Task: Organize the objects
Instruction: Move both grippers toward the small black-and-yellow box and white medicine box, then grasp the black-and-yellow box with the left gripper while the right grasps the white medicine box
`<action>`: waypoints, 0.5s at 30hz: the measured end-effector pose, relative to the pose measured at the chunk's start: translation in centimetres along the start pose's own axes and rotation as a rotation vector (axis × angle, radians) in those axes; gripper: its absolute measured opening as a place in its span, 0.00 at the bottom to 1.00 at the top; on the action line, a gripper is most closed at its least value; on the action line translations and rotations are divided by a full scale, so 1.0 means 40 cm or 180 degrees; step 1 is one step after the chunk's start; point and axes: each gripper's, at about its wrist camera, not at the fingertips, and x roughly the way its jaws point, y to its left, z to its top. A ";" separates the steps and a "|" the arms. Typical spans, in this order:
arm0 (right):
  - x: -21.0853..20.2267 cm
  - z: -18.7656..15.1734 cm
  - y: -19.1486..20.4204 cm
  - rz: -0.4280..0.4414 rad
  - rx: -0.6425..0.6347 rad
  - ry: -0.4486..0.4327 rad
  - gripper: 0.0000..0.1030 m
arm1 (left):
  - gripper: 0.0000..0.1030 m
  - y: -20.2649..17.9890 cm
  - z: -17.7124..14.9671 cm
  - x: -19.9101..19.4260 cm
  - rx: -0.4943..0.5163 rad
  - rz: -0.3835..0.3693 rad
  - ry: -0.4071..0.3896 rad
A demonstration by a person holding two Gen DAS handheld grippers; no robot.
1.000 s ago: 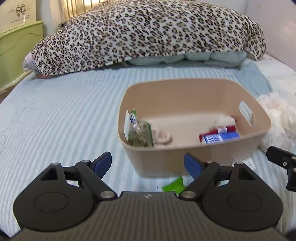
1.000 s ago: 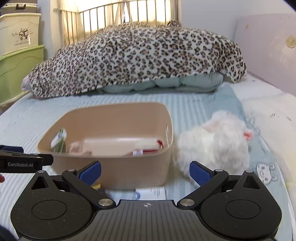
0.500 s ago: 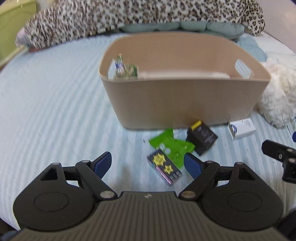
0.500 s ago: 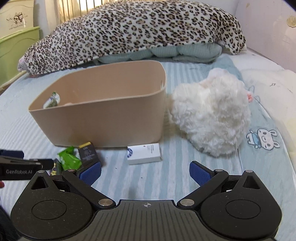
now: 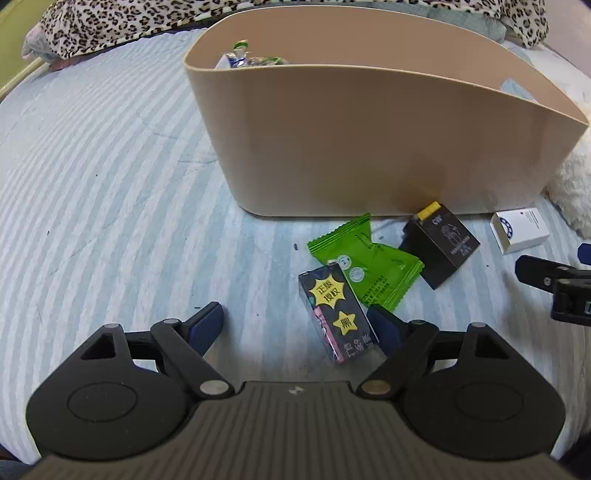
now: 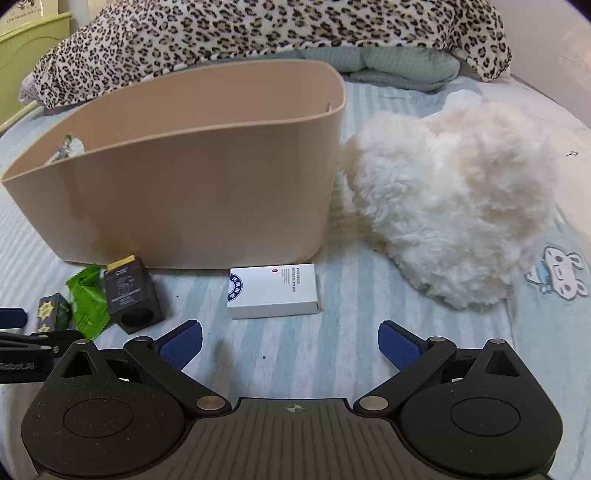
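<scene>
A beige bin (image 5: 369,129) stands on the striped bed, also in the right wrist view (image 6: 192,184), with a few items inside. In front of it lie a black box with yellow stars (image 5: 338,314), a green packet (image 5: 365,266), a black box with a yellow end (image 5: 441,245) and a white box (image 5: 519,229). My left gripper (image 5: 295,326) is open, low over the bed, the star box just inside its right finger. My right gripper (image 6: 290,343) is open, just short of the white box (image 6: 273,291). The green packet (image 6: 88,301) and black box (image 6: 129,295) lie to its left.
A fluffy white plush toy (image 6: 454,210) lies right of the bin, touching it. A leopard-print pillow (image 6: 258,29) lies across the far side of the bed. A green cabinet (image 6: 22,51) stands at the far left. The right gripper shows at the left view's right edge (image 5: 554,284).
Both grippers have come down and forward toward the bed. The bin now looms larger and the small items in front of it have come close to the fingers. Both stayed open.
</scene>
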 end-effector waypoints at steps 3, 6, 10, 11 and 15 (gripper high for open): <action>0.024 0.006 0.010 -0.0097 -0.0066 -0.0023 0.97 | 0.81 0.009 -0.001 0.000 -0.0002 -0.0014 -0.0017; 0.048 0.009 0.019 -0.0151 -0.0035 -0.0072 0.87 | 0.67 0.020 -0.006 -0.001 -0.0014 -0.0034 -0.0072; 0.067 0.006 0.031 -0.0232 -0.0043 -0.0126 0.71 | 0.37 0.032 -0.011 -0.012 -0.0016 -0.0069 -0.0134; 0.063 0.005 0.035 -0.0219 -0.0061 -0.0145 0.61 | 0.25 0.035 -0.011 -0.015 -0.0022 -0.0088 -0.0137; 0.047 -0.001 0.043 -0.0227 -0.0104 -0.0181 0.54 | 0.24 0.038 -0.012 -0.019 -0.0022 -0.0114 -0.0149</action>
